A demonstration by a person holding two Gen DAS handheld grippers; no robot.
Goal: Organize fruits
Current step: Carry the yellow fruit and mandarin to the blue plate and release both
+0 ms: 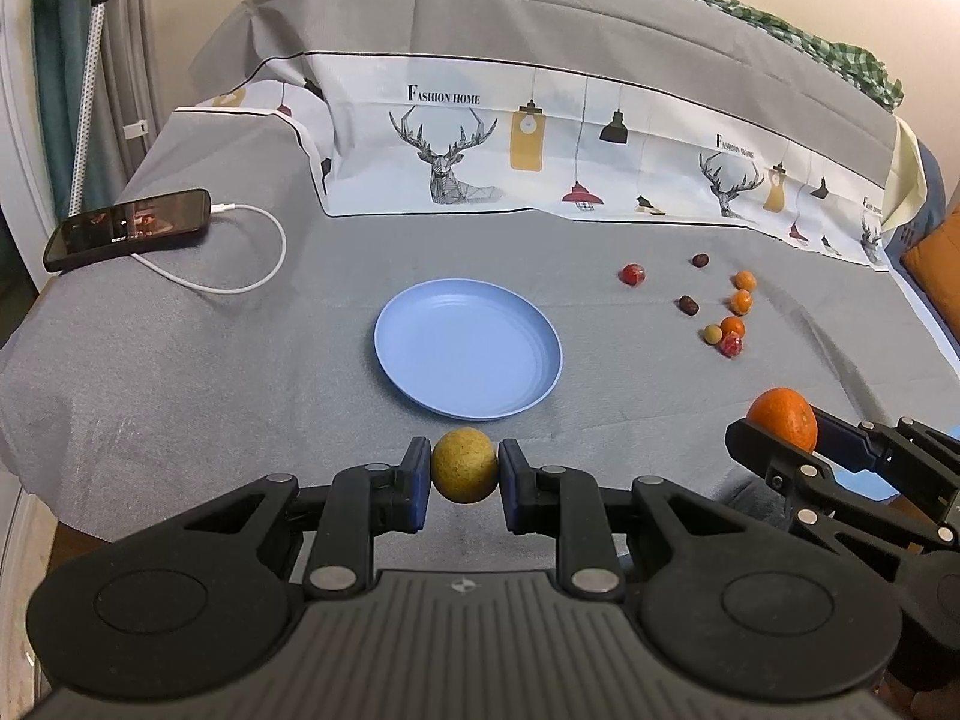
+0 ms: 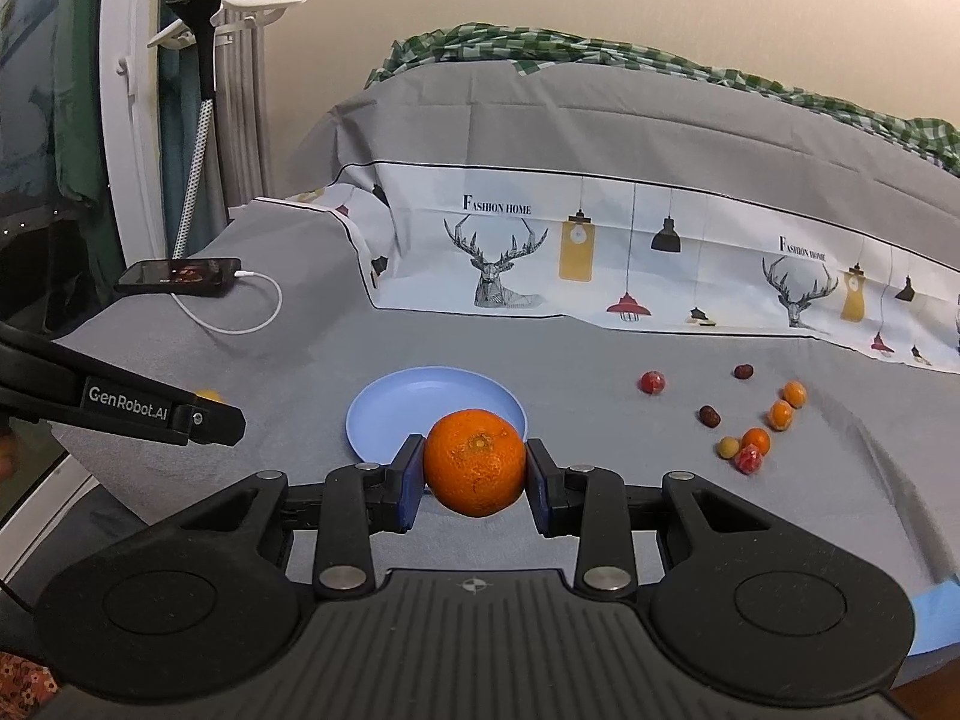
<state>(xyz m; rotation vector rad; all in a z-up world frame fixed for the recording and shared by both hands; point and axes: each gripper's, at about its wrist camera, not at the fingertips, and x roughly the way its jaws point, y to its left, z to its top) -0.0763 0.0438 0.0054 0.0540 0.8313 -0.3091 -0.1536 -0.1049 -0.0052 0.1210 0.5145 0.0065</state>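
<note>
My left gripper (image 1: 464, 468) is shut on a round yellow-brown fruit (image 1: 464, 465), held just short of the empty blue plate (image 1: 468, 348). My right gripper (image 2: 474, 465) is shut on a large orange (image 2: 475, 461), also near the plate's (image 2: 384, 414) front edge; it shows in the left wrist view (image 1: 780, 426) at the right. Several small fruits lie loose on the grey cloth to the right: small oranges (image 1: 742, 301), dark dates (image 1: 689, 304), red ones (image 1: 632, 274). The left gripper's arm (image 2: 150, 414) shows at the left of the right wrist view.
A black phone (image 1: 129, 228) with a white cable (image 1: 240, 276) lies at the far left of the cloth. A printed sheet with deer and lamps (image 1: 540, 150) rises behind the plate. An orange cushion (image 1: 936, 276) sits at the far right edge.
</note>
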